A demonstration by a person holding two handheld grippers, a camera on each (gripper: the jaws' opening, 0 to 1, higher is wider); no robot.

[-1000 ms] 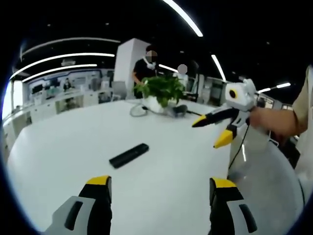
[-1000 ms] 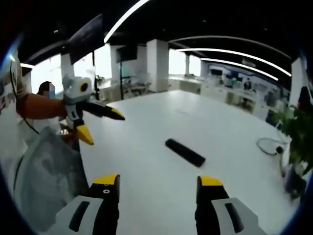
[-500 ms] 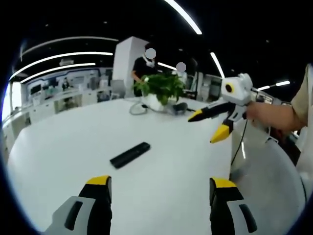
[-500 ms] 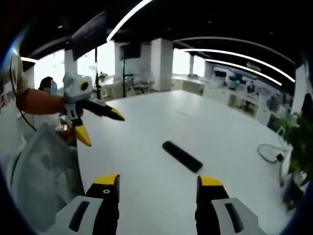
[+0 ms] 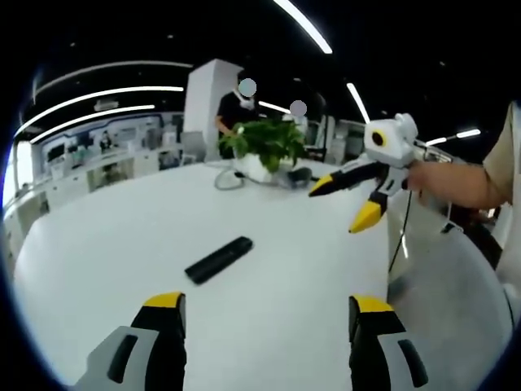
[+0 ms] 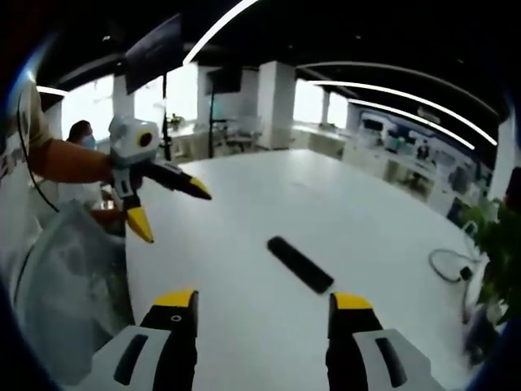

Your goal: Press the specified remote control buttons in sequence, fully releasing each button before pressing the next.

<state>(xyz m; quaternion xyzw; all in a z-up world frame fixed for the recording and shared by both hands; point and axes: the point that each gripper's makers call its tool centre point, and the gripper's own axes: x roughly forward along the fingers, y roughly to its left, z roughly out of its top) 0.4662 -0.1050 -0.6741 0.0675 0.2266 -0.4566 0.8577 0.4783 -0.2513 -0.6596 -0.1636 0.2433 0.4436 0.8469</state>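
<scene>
In the left gripper view, the left gripper [image 5: 266, 314] is hanging above the near part of the round white table [image 5: 106, 228], its yellow-tipped jaws spread wide with nothing between them. The slim black rectangular remote control [image 5: 218, 259] is lying flat on the table ahead of the jaws, a little to their left and well apart from them. The right gripper [image 5: 342, 204], coming in from the right, is being held up in the air over the table's far side by a hand [image 5: 435, 177] on a bare forearm, its two yellow tips splayed apart and empty. Behind stand a leafy green potted plant [image 5: 262, 147] and a coiled cable [image 5: 229, 177].

In the right gripper view, the right gripper's own jaws are standing open and empty, the remote lying between and beyond them, untouched. The left gripper is hovering at the left, jaws parted.

Judging from this, no button is being pressed yet; the approach is in hand. The next move calls for lowering one tip onto the first button.
</scene>
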